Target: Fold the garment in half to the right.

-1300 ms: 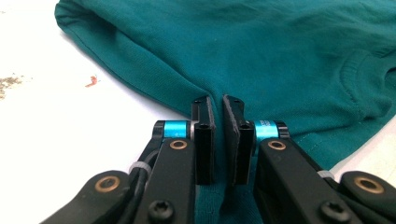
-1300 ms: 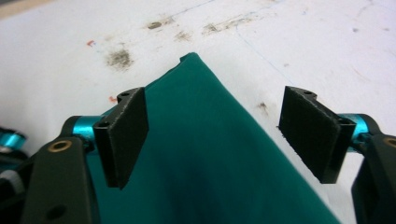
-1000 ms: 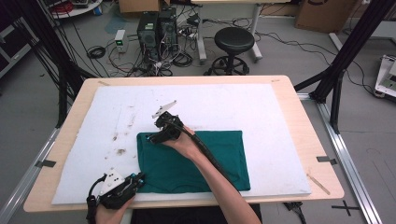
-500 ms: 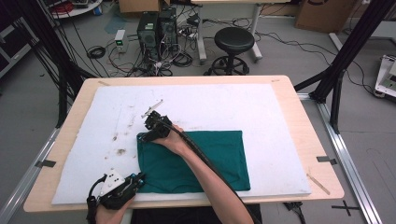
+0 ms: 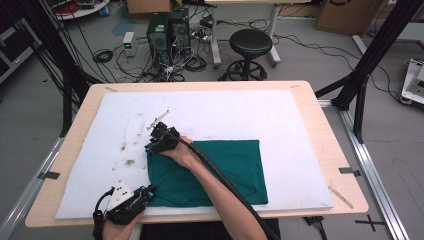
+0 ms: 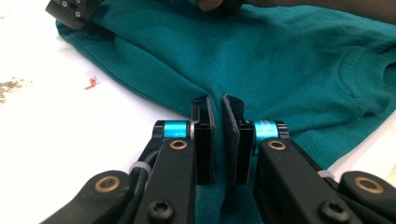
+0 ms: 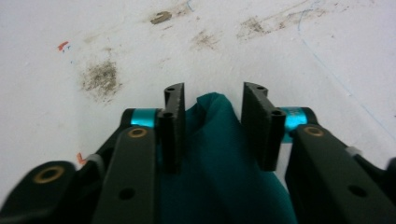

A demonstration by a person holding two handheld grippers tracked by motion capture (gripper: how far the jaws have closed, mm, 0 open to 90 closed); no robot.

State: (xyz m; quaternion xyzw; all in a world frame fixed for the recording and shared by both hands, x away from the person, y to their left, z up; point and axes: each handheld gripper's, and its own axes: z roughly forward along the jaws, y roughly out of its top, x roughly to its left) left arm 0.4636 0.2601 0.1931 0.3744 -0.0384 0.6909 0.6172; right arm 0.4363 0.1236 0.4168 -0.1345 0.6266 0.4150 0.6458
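1. One green shirt on the desk, folded into a rough rectangle on the white mat. It sits toward the near edge, a bit left of centre.
2. You've got two grippers going. Your left gripper is down at the near left corner of the shirt, right by the desk's front edge.
3. In the left gripper view its fingers are pinched nearly together, just a thin slit between them, with the shirt's fabric running into that slit. So it's clamped on the shirt's near corner.
4. Your right gripper is at the far left corner of the shirt, your arm lying across the cloth.
5. In the right gripper view its fingers stand apart with a hump of green fabric bunched up between them. The cloth touches the left one, and there's a gap to the right one, so not squeezed shut.
6. Mat-wise: several brownish smudges just past the right gripper, plus one small red mark beside the shirt's left edge.
7. Behind the desk: one black stool and two computer towers on the floor in a tangle of cables.
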